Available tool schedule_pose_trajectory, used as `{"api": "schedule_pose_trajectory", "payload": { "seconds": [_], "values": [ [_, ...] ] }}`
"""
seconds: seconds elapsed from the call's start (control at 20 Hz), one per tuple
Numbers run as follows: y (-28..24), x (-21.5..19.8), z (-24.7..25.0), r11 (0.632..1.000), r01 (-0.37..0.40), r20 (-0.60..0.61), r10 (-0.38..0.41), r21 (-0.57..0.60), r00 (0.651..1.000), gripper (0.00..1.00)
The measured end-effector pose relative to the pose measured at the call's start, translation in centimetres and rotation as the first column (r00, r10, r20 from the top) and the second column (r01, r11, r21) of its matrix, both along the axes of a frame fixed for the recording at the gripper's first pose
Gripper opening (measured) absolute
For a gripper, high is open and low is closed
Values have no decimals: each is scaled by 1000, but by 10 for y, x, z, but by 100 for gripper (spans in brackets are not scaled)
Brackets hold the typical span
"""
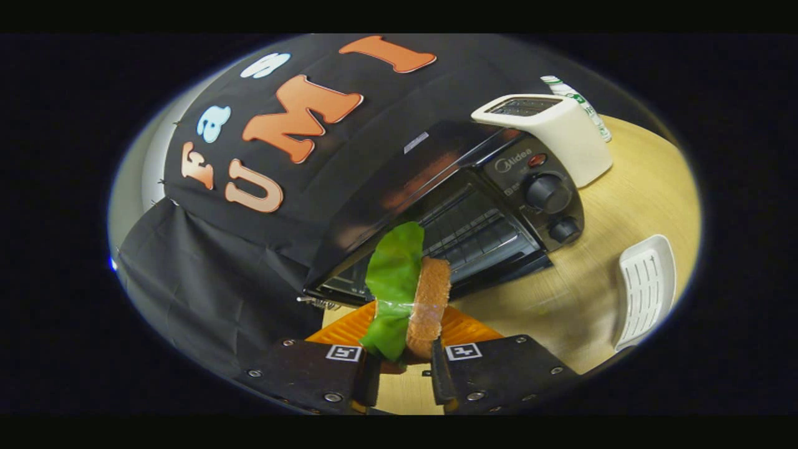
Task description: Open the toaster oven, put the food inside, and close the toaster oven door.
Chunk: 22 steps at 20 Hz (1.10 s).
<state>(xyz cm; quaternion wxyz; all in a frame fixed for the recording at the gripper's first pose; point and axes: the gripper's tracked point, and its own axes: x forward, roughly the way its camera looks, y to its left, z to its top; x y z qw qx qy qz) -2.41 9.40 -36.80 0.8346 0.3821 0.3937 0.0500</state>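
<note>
- The tool (404,368) holds a sandwich (416,293): its two fingers (368,377) stand narrow, one pressing on each side of the food, which stands on edge between them.
- The sandwich shows a green lettuce leaf (394,274) on its 9 o'clock side and a brown bread slice (431,305) on its 3 o'clock side, with a clear wrap band around the middle.
- Just beyond the sandwich, toward 12 o'clock, sits a black toaster oven (461,206) on the table (598,293); its door looks let down, and the wire rack (480,234) inside is in sight.
- The oven's two knobs (548,193) sit at its 3 o'clock end, one above the other.
- An orange ridged mat or tray (349,327) lies on the table under the sandwich, just ahead of the fingers.
- A white pop-up toaster (555,134) stands beside the oven at about 2 o'clock, with a white bottle (576,100) behind it.
- A white slotted plate or rack (645,287) lies on the table at 3 o'clock, well apart from the oven.
</note>
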Motion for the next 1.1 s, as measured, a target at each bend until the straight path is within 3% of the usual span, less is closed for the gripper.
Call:
{"api": "schedule_pose_trajectory", "payload": {
  "seconds": [0.35,0.55,0.85,1.1],
  "values": [
    [26,36,-23,992,83,13,-85,96,996,34],
    [28,54,-33,989,123,43,-127,87,991,34],
    [0,84,-43,963,261,96,-266,61,959,35],
    [0,102,-52,948,315,129,-317,36,940,34]
  ]
}}
